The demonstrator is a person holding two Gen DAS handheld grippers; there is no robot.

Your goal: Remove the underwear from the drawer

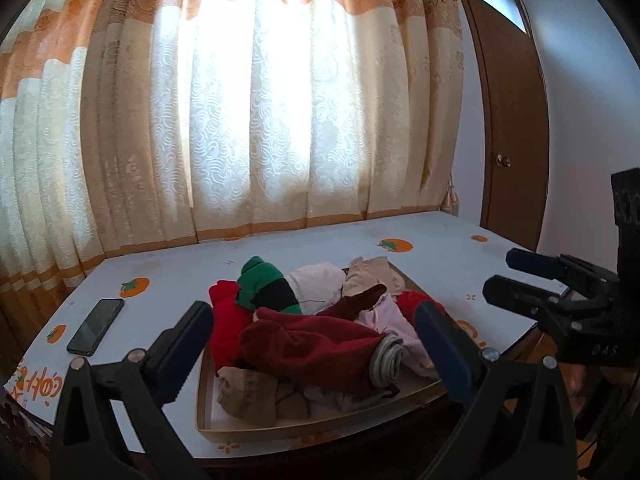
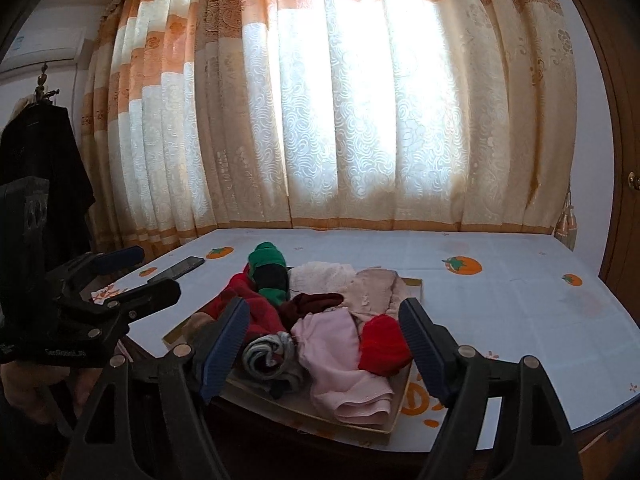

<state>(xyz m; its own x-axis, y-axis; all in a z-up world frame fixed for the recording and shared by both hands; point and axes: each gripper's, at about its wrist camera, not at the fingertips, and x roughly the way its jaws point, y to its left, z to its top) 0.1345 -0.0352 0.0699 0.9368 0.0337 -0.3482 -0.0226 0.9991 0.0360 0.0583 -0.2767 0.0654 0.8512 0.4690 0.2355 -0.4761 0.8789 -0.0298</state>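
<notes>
A shallow cardboard drawer tray (image 1: 256, 428) (image 2: 396, 412) lies on the table's near edge, heaped with underwear and socks: a dark red piece (image 1: 308, 344), a pink piece (image 2: 340, 352), a bright red piece (image 2: 382, 344), beige pieces (image 1: 248, 396), a green-black roll (image 2: 270, 276). My left gripper (image 1: 316, 348) is open and empty, its jaws spread before the tray. My right gripper (image 2: 324, 344) is open and empty, held just short of the tray. Each gripper shows in the other's view, the right one (image 1: 520, 276) and the left one (image 2: 140, 276).
The table (image 2: 520, 308) has a white cloth with orange fruit prints. A black phone (image 1: 96, 332) (image 2: 176, 270) lies left of the tray. Curtains hang behind. A brown door (image 1: 516, 140) is at the right, dark clothing (image 2: 44, 160) hangs at the left.
</notes>
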